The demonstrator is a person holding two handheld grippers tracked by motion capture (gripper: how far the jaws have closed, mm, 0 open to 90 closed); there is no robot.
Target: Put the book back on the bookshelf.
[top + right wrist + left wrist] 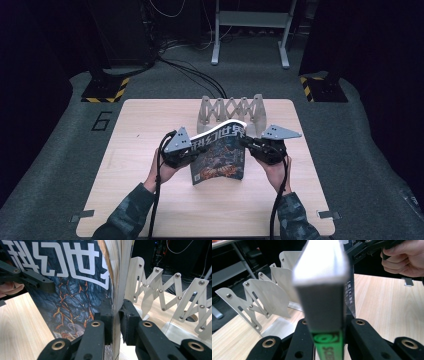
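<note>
A book (220,155) with a dark blue and orange cover and large white characters is held upright over the wooden table (150,200), its top edge bowed. My left gripper (189,150) is shut on its spine side; in the left gripper view the grey and green spine (322,302) is clamped by my left gripper (329,326). My right gripper (248,142) is shut on the opposite edge. In the right gripper view the cover (70,290) and its page edges sit pinched in my right gripper (116,315).
A white metal accordion rack (231,111) stands just behind the book at the table's far edge; its slotted plates (269,295) and crossed bars (175,295) are close to both grippers. Cables (190,75) and stand bases lie on the floor beyond.
</note>
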